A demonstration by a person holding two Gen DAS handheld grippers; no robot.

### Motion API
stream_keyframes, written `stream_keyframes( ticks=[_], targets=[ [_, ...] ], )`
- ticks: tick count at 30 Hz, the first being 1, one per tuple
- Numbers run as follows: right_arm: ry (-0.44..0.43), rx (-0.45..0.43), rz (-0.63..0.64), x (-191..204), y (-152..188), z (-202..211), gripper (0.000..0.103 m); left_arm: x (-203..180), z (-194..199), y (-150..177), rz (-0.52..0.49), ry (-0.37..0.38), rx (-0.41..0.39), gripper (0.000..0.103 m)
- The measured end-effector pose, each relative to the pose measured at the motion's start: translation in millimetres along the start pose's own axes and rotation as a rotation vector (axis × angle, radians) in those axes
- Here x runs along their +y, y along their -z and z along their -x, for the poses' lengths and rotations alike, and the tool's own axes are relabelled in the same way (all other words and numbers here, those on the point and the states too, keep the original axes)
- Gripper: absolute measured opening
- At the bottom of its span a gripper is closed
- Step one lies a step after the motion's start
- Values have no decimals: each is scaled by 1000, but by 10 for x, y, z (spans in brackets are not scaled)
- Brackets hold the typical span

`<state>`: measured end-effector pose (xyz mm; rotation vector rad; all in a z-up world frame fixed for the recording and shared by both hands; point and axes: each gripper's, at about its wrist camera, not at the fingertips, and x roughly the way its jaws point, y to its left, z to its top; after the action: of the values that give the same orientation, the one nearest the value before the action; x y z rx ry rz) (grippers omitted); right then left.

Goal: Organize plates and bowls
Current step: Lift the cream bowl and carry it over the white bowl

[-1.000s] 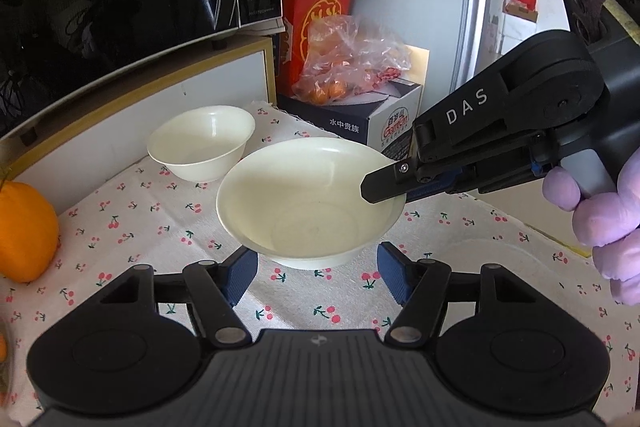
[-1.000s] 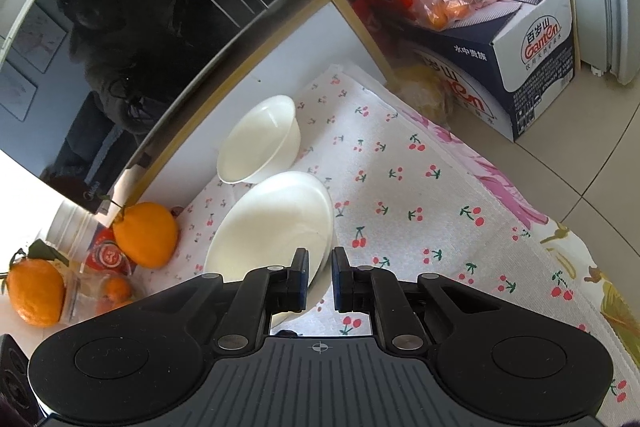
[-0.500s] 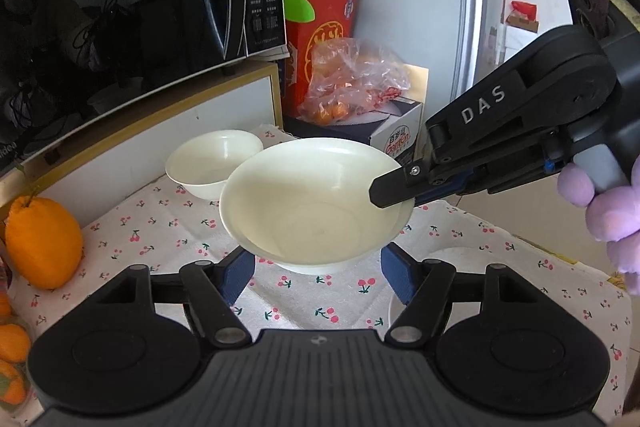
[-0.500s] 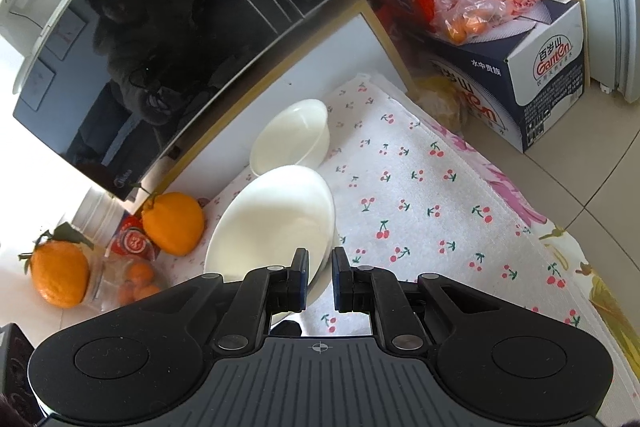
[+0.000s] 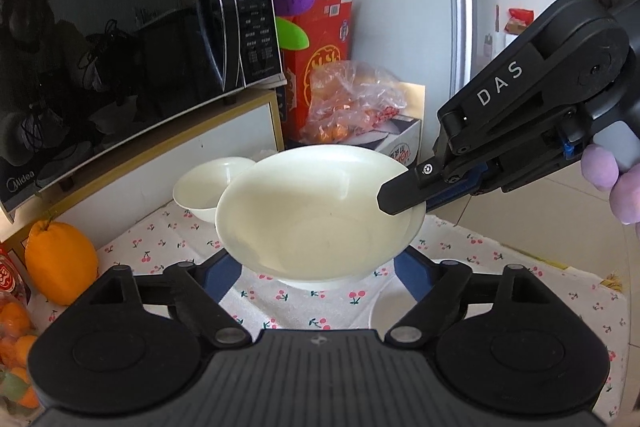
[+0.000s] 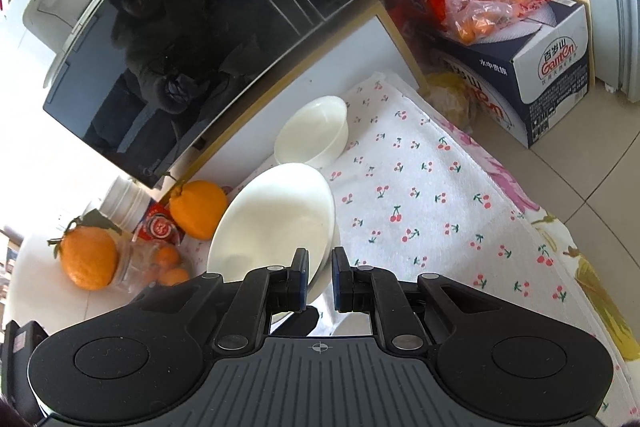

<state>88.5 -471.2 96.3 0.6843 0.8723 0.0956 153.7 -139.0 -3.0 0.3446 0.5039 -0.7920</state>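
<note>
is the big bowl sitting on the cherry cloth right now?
No: the big bowl hangs clear above the cherry cloth, its rim pinched by the right gripper.

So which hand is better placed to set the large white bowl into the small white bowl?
Right. The right gripper is clamped on the large white bowl's rim, lifted beside the small white bowl; the left gripper is opening and holds nothing.

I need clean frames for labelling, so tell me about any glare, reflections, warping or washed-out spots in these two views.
Left wrist view: the microwave door mirrors a dim room, straight edges bow from the fisheye, and the big bowl is sharp. Right wrist view: the same door reflection, the lower left corner is washed out, and the cloth is crisp.
</note>
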Motion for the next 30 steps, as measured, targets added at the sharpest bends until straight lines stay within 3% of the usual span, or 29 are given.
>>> stream_keyframes(
  ticks=[9, 18, 30],
  targets=[
    [-3, 41, 28, 7, 37, 165, 11, -98, 76, 17, -8, 6, -37, 95],
    [36, 109, 45, -60, 111, 249, 11, -293, 96, 69, -69, -2, -21, 98],
    [57, 164, 74, -136, 223, 352, 11, -452, 134, 156, -63, 11, 24, 102]
  ],
)
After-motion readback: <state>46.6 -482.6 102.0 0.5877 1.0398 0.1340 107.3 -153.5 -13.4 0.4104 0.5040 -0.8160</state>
